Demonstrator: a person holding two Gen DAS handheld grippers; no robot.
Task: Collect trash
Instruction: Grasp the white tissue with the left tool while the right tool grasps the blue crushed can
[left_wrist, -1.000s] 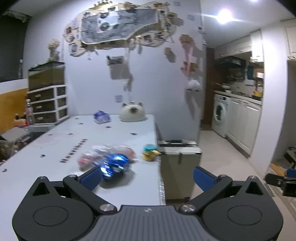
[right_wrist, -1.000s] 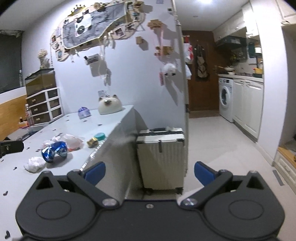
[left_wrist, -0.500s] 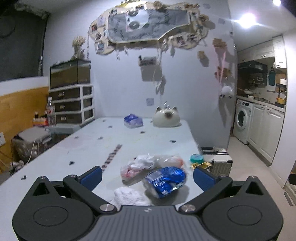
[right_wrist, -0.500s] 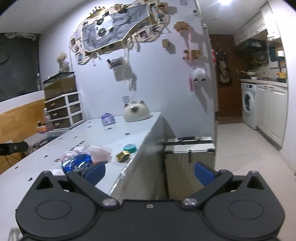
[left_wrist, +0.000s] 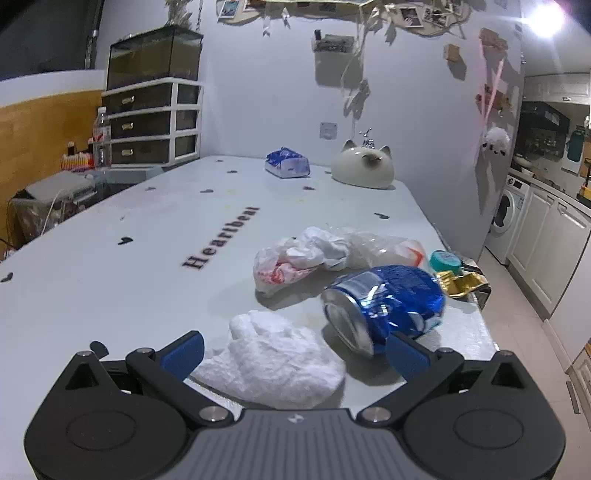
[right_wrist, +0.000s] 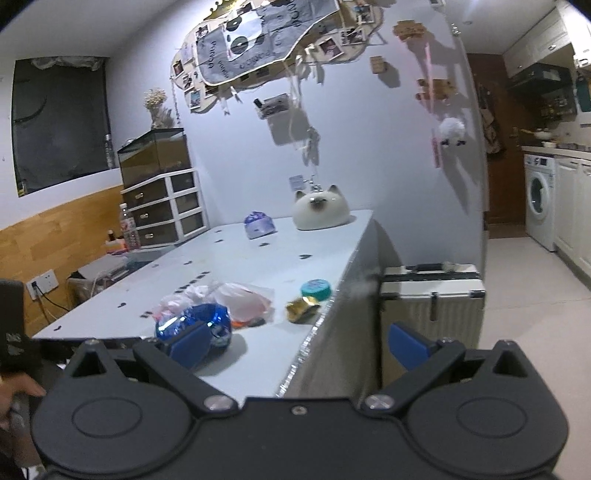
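A crumpled white tissue (left_wrist: 273, 354) lies on the white table (left_wrist: 110, 280) between the open fingers of my left gripper (left_wrist: 295, 354). A crushed blue can (left_wrist: 388, 302) lies just right of it, by the right finger. Behind are a crumpled plastic bag (left_wrist: 317, 254), a teal lid (left_wrist: 445, 260) and a gold wrapper (left_wrist: 461, 284) near the table's right edge. My right gripper (right_wrist: 299, 343) is open and empty, off the table's right front corner; its view shows the can (right_wrist: 195, 321), bag (right_wrist: 240, 301), lid (right_wrist: 316, 290) and wrapper (right_wrist: 301, 308).
A cat-shaped white ornament (left_wrist: 364, 168) and a blue tissue pack (left_wrist: 288, 166) stand at the table's far end. A drawer unit with a tank (left_wrist: 151, 122) is at the far left. A silver suitcase (right_wrist: 432, 299) stands on the floor right of the table.
My left gripper has swung left and come down close over the table, so the tissue now lies between its fingers. My right gripper has moved nearer the table's corner.
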